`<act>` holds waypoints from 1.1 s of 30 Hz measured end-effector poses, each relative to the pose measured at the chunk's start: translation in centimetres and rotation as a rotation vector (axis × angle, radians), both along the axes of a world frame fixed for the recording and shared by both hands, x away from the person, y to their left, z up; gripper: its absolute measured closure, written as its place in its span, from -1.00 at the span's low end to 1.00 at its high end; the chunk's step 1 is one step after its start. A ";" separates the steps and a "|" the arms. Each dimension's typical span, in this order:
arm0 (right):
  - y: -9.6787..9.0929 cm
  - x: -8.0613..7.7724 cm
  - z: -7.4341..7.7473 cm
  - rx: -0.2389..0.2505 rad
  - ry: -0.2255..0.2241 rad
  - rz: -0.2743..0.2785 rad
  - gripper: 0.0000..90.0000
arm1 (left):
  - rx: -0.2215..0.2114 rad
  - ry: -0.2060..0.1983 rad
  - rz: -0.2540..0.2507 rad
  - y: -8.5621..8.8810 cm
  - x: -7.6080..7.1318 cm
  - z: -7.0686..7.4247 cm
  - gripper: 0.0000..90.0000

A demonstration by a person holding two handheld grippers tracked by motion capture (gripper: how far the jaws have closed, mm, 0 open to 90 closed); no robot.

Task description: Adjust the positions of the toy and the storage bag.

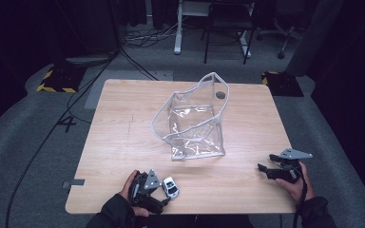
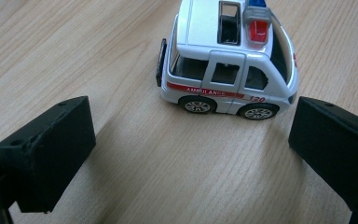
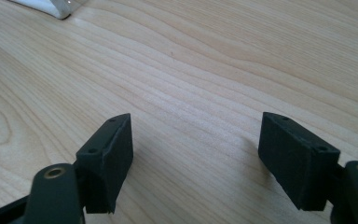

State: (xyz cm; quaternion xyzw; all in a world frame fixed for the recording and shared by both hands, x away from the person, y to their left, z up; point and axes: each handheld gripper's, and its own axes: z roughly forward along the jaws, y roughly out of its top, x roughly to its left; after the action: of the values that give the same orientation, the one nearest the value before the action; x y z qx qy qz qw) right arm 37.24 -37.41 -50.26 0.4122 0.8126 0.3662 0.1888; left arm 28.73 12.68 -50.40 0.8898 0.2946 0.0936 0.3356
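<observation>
At the table's near edge, the left gripper (image 1: pixel 158 186) has its jaws wide open and empty, just short of a toy ambulance (image 2: pixel 227 60). The right gripper (image 1: pixel 271 170), also open and empty, rests at near right. Closing off-centre could roll the ambulance away on its wheels.

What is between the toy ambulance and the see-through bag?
Nothing but bare table. In the high view, the ambulance sits by the left gripper at the near edge, and plain wood runs up to the bag.
</observation>
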 end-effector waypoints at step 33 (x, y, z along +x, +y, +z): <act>0.0 0.1 0.0 0.000 0.000 0.006 -0.41 | -0.007 -0.011 -0.011 -1.9 0.7 0.1 -0.88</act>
State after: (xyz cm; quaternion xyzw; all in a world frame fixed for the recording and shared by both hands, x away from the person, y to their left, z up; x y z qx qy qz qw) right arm 37.32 -37.42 -50.27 0.4098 0.8138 0.3668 0.1879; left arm 29.46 10.76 -50.30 0.8898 0.2880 0.0956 0.3408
